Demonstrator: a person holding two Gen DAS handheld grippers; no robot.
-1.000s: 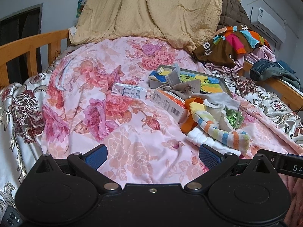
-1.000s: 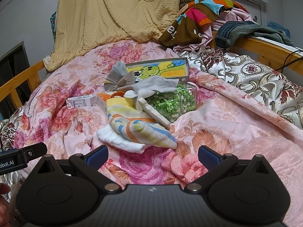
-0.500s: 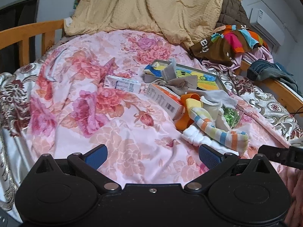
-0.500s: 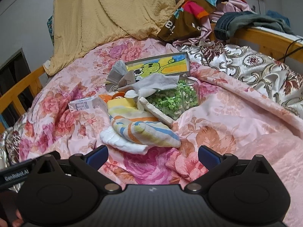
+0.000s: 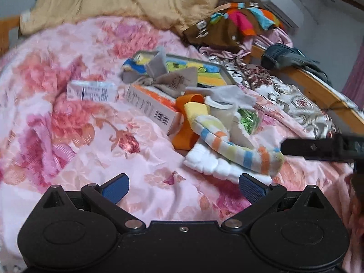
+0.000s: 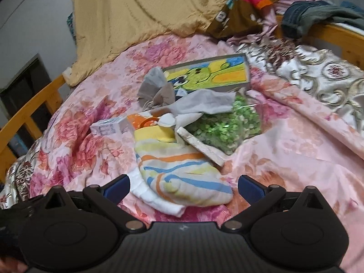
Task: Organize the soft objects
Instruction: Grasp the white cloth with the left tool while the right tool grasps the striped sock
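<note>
Meanwhile, the right gripper (image 6: pixel 183 187) hangs with jaws spread wide just short of a striped towel (image 6: pixel 179 170), limp and light, heaped on a white cloth (image 6: pixel 157 199) mid-bed on the floral bedspread (image 6: pixel 295 159). Its near folded edge looks the likeliest hold. The left gripper (image 5: pixel 183 187), equally agape, holds nothing.

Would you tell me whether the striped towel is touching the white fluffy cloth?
Touching. The right wrist view shows the striped towel lying directly on the white fluffy cloth, overlapping it.
</note>
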